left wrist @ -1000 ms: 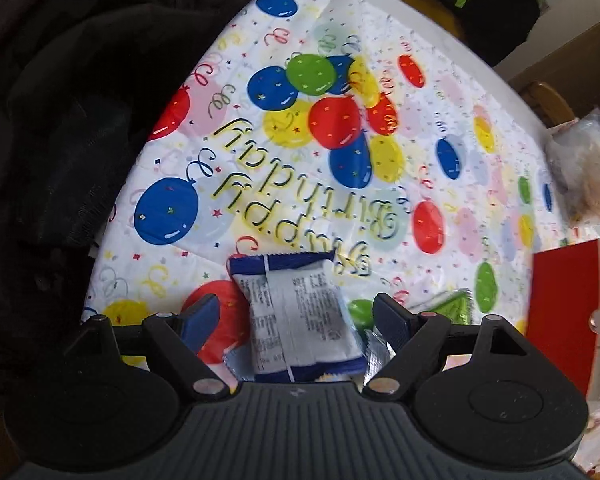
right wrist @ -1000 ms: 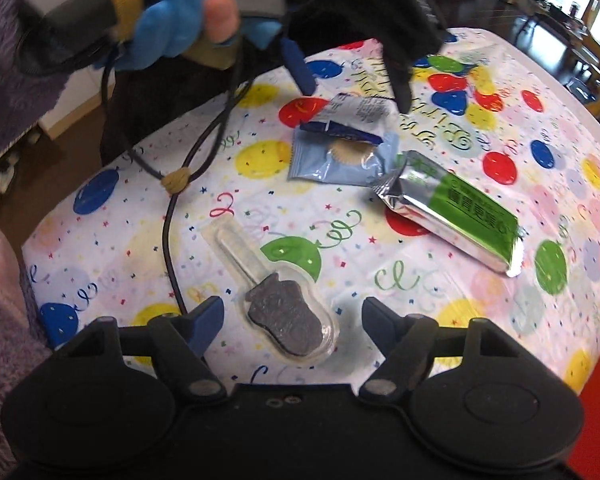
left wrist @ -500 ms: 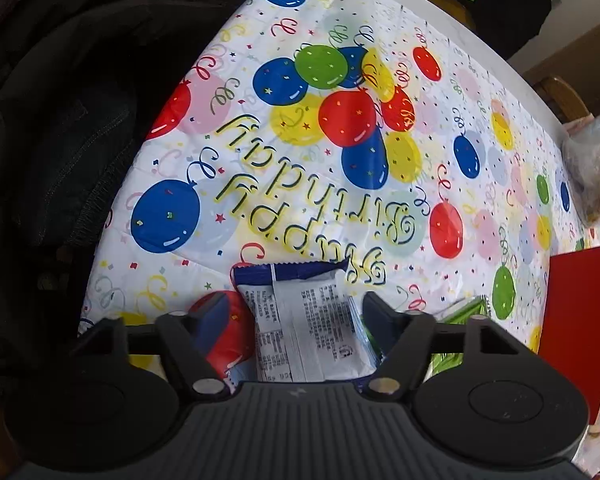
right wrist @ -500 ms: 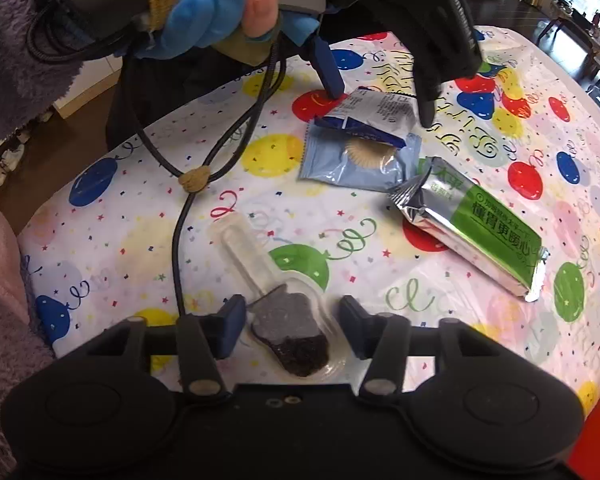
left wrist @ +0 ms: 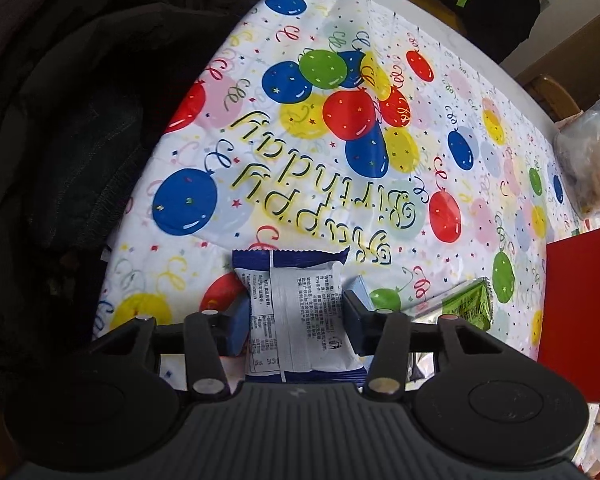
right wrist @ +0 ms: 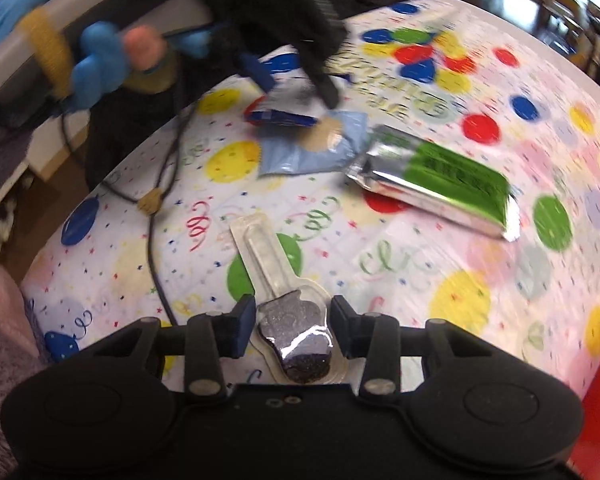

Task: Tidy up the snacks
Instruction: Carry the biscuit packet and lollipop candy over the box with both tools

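L claw [left wrist: 296, 316] closing onto blue-white packet [left wrist: 300, 312], R claw [right wrist: 290, 326] probably onto clear spoon pack [right wrist: 296, 332]; open tablecloth [left wrist: 440, 216] ahead.

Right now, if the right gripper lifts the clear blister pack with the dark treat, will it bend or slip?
The clear blister pack looks like moulded plastic, so it probably stays stiff. Its glossy dome may be slippery. The right gripper, which has just been closing, holds only the wide end, so the long tab may tilt down.

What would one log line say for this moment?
left gripper: closing on blue-white packet | right gripper: closing on clear spoon-shaped pack | tablecloth
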Action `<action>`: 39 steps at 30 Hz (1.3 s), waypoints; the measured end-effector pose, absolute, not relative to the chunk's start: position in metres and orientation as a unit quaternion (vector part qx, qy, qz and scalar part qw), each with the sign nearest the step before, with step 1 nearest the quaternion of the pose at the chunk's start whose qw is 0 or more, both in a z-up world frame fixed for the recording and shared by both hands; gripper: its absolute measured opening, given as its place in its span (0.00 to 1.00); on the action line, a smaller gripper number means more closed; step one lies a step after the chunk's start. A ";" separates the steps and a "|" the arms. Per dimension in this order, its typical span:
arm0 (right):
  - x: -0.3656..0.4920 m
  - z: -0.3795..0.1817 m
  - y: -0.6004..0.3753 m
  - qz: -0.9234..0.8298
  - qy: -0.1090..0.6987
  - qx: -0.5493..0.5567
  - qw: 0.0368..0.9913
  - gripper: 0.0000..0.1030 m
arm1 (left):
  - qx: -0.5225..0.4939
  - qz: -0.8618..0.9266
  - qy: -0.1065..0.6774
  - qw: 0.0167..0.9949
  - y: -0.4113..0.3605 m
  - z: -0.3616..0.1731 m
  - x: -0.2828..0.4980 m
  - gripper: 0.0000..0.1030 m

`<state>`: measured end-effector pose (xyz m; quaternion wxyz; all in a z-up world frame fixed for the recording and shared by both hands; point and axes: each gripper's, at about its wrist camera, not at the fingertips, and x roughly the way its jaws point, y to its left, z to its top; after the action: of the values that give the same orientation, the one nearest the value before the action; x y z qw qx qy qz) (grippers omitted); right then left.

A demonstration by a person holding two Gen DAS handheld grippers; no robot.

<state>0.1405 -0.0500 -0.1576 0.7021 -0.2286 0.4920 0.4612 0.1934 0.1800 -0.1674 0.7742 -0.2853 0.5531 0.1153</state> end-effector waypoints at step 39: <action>0.188 -0.043 -0.249 0.259 0.400 -0.008 0.879 0.39 | -0.176 -0.023 0.454 0.873 0.004 -0.026 0.181 0.46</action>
<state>0.1881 -0.2491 -0.0427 0.8793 -0.0081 0.3997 0.2589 0.1814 0.0040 -0.0259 0.8732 -0.1759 0.4539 -0.0227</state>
